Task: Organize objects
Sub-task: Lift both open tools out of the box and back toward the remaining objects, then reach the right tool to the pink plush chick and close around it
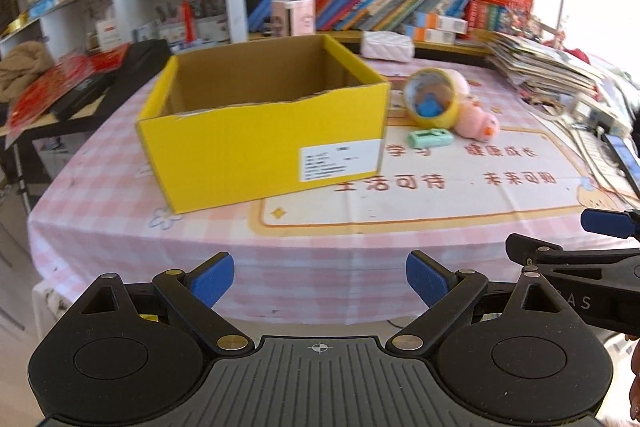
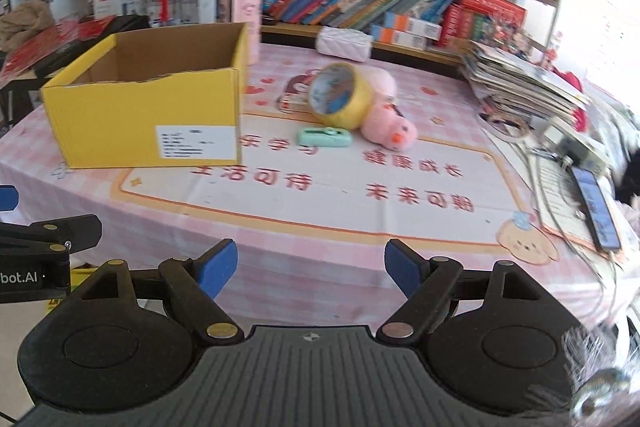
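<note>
Both tools are held short of the desk's [image 2: 280, 227] near edge, the left tool [image 1: 320, 281] and right tool [image 2: 311, 269] each spread wide with nothing gripped. An open yellow box [image 1: 260, 151] is seen on the pink checked cloth. Just right of it, a tape roll [image 2: 338, 95] leans against a pink plush toy [image 2: 390, 129], with a small green case [image 2: 324, 137] in front.
</note>
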